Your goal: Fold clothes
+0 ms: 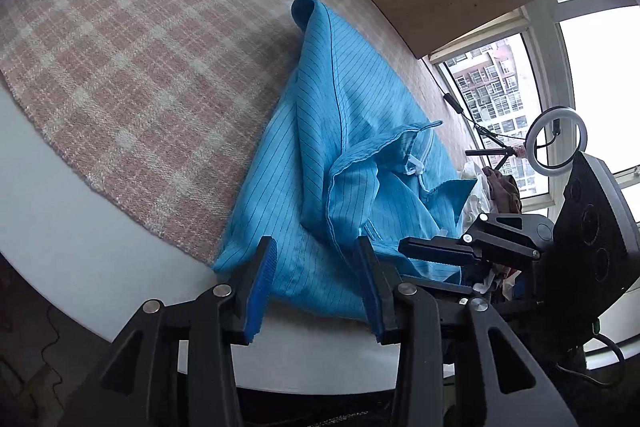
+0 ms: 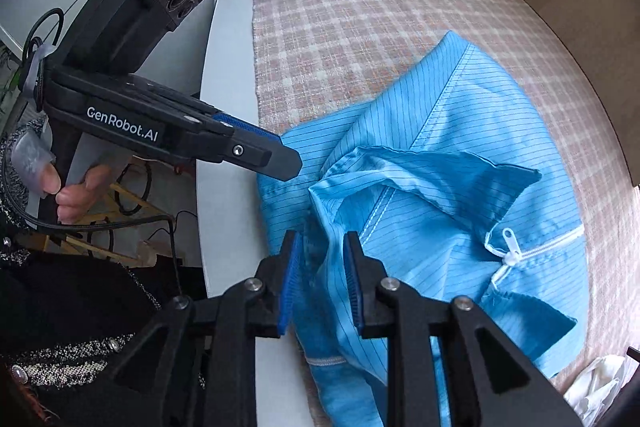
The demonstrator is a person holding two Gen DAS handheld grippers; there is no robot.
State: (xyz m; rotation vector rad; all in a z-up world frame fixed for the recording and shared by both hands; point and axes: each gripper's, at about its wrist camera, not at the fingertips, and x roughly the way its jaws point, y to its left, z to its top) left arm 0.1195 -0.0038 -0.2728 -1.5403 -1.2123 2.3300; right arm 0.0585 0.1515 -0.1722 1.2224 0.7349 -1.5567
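Blue pinstriped cloth, a zip-front garment (image 2: 432,195), lies rumpled on the pink checked mat (image 2: 360,27) at the near edge of the white table (image 2: 228,131), its white zipper (image 2: 512,251) showing on the right. The left gripper (image 1: 316,263) hangs released over the near hem, its 2 blue pads apart, gripping nothing. The right gripper (image 2: 320,259) stands partly parted astride a fold near the collar, not pinching it. A hand (image 2: 68,187) holds the left tool's handle.
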